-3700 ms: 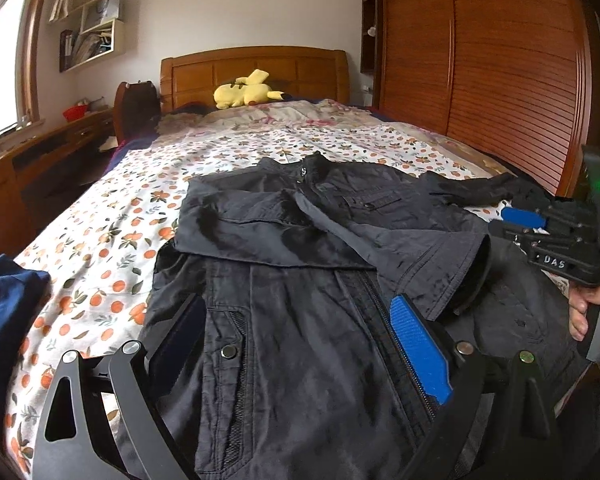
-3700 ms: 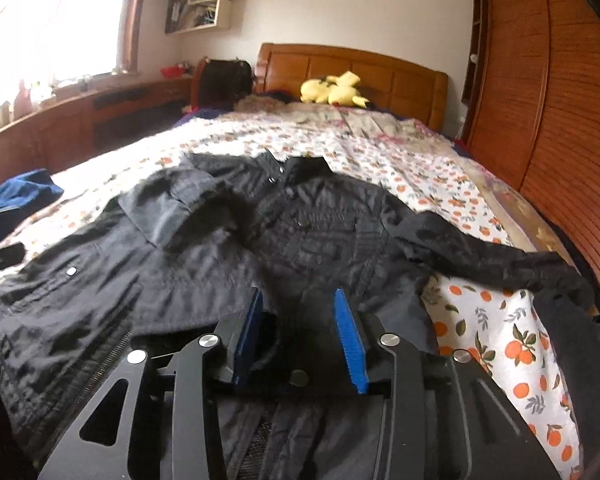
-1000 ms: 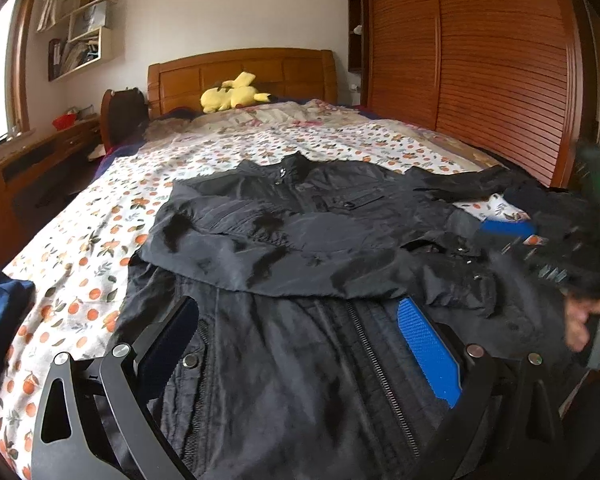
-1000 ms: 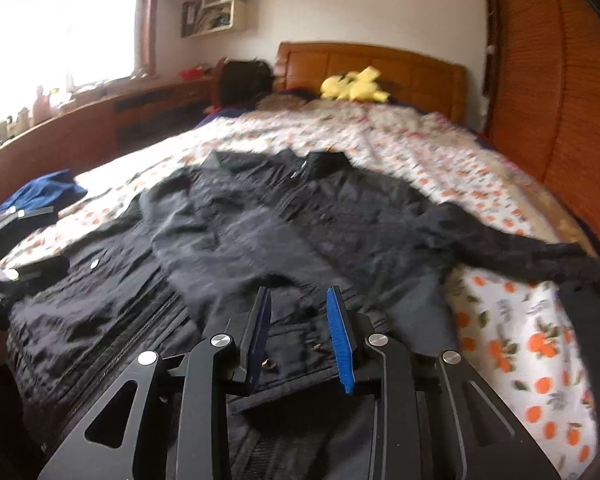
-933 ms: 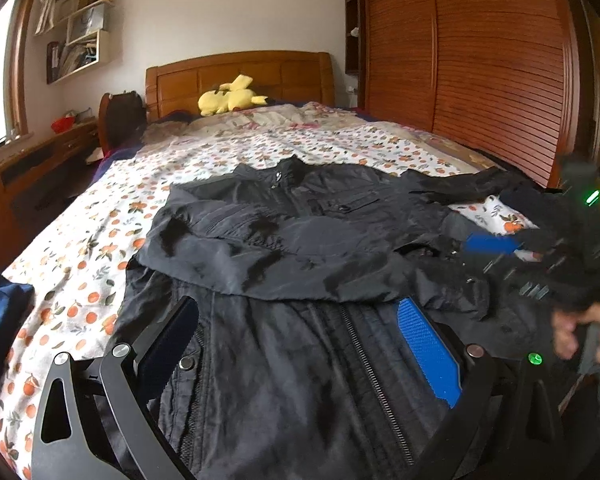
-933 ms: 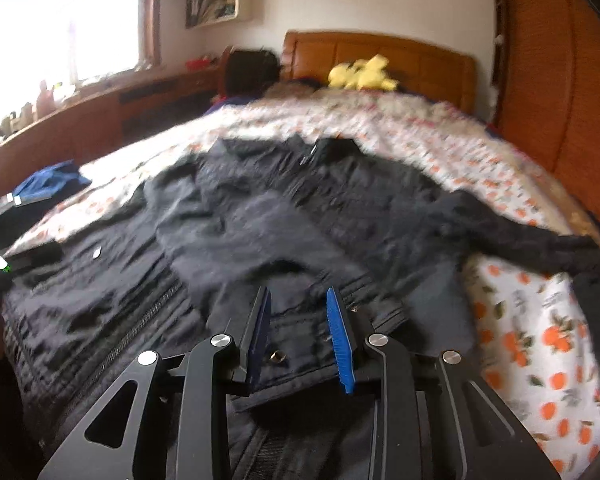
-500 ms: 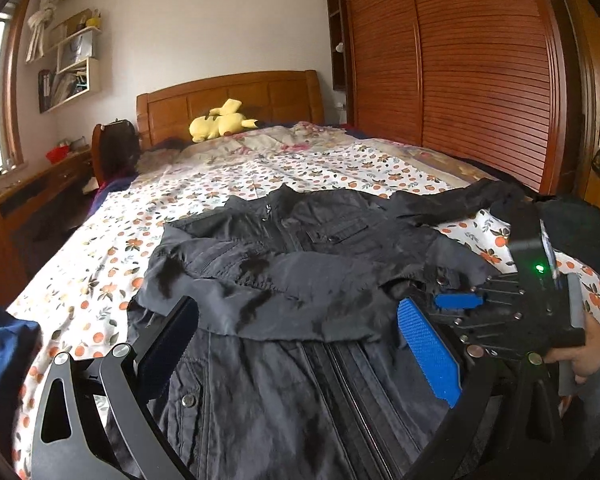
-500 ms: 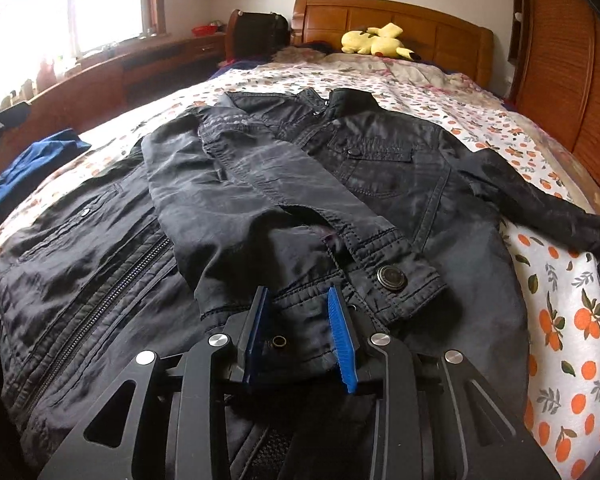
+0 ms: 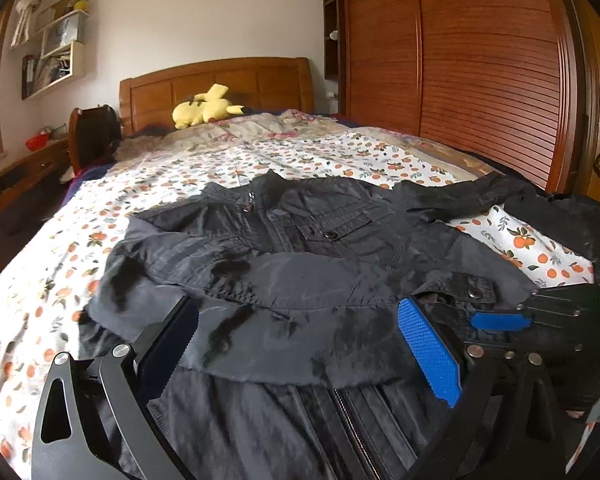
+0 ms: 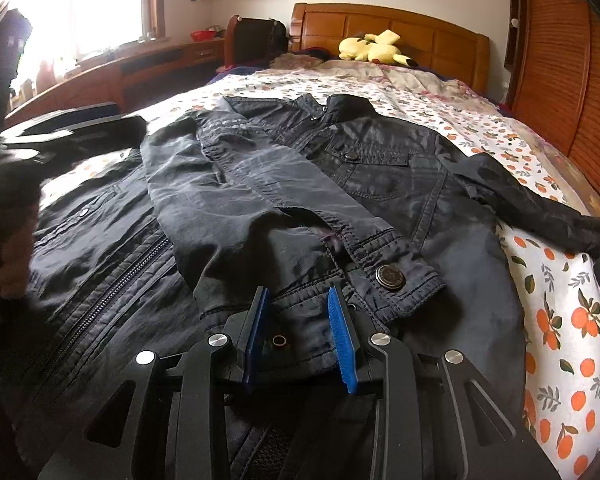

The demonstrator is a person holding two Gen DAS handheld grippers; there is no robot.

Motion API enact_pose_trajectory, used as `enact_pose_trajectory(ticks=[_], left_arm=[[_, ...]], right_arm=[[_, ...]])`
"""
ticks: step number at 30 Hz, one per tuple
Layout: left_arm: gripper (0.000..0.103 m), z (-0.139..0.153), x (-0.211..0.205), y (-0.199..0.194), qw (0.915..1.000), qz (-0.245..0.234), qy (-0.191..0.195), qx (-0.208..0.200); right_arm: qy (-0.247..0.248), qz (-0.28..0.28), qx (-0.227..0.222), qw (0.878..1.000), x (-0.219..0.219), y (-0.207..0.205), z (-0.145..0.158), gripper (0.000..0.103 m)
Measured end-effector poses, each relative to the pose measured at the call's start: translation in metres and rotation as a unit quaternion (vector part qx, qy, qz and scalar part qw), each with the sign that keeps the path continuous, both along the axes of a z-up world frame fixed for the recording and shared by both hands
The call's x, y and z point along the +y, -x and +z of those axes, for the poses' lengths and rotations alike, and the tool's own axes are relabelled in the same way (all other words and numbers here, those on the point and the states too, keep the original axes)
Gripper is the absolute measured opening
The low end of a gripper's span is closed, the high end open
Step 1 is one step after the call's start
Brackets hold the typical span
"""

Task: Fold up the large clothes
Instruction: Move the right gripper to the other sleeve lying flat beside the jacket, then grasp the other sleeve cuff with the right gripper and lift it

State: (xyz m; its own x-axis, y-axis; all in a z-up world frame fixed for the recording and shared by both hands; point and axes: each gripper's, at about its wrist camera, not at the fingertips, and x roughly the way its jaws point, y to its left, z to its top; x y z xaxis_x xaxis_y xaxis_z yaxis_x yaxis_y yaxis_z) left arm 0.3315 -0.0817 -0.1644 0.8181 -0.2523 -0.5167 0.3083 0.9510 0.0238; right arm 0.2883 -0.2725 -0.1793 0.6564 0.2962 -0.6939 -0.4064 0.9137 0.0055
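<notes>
The black jacket [image 10: 380,176] lies flat on the bed [image 10: 560,320], collar toward the headboard [image 10: 400,36], its long axis running from headboard to foot. One sleeve is folded across the chest, and its buttoned cuff [image 10: 388,276] lies at the foot-end side, directly ahead of the right gripper [image 10: 300,334], clearly the nearer one. Its jaws stand narrowly apart around the cuff hem; whether the pads actually pinch it is unclear. The left gripper [image 9: 300,356] gapes wide over the hem, holding nothing.
</notes>
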Motion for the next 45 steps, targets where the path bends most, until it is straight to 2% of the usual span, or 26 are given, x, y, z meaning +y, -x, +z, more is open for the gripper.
enact_pose_trajectory(ticks=[9,11,12,19,20,22,23,27,32,37,40,45], left_arm=[[0.100,-0.030,-0.003,-0.009,0.9998,-0.014,0.009,0.013],[0.100,-0.031,0.000,-0.007,0.9997,-0.012,0.018,0.009],[0.100,-0.032,0.002,-0.006,0.9996,-0.011,0.024,0.008],[0.100,-0.029,0.009,-0.001,0.9991,-0.003,0.041,-0.008],[0.100,-0.029,0.008,0.000,0.9992,-0.003,0.040,-0.011],[0.100,-0.028,0.007,0.002,0.9992,-0.004,0.037,-0.016],[0.100,-0.027,0.006,0.003,0.9992,-0.004,0.035,-0.020],[0.100,-0.024,0.005,0.008,0.9989,-0.005,0.034,-0.032],[0.100,-0.022,0.008,0.011,0.9984,-0.004,0.040,-0.041],[0.100,-0.020,0.007,0.014,0.9981,-0.005,0.039,-0.048],[0.100,-0.019,0.006,0.016,0.9980,-0.005,0.036,-0.052],[0.100,-0.018,0.005,0.019,0.9977,-0.007,0.033,-0.060]], right_arm=[[-0.011,-0.009,-0.011,1.000,-0.004,0.006,0.003,0.031],[-0.012,-0.015,-0.016,1.000,-0.006,0.007,0.005,0.036],[-0.011,-0.023,-0.021,0.999,-0.008,0.008,0.007,0.042],[-0.007,-0.072,-0.044,0.996,-0.035,0.016,0.027,0.044],[-0.006,-0.082,-0.049,0.995,-0.043,0.015,0.032,0.046],[-0.006,-0.102,-0.057,0.993,-0.058,0.011,0.039,0.055],[-0.004,-0.113,-0.061,0.992,-0.067,0.008,0.044,0.056],[0.027,-0.144,-0.072,0.987,-0.097,-0.014,0.058,0.056],[0.040,-0.180,-0.057,0.981,-0.130,-0.053,0.061,0.056],[0.032,-0.214,-0.028,0.976,-0.157,-0.093,0.052,0.057],[0.017,-0.238,-0.010,0.971,-0.170,-0.114,0.046,0.065],[-0.012,-0.274,0.022,0.962,-0.193,-0.146,0.034,0.067]])
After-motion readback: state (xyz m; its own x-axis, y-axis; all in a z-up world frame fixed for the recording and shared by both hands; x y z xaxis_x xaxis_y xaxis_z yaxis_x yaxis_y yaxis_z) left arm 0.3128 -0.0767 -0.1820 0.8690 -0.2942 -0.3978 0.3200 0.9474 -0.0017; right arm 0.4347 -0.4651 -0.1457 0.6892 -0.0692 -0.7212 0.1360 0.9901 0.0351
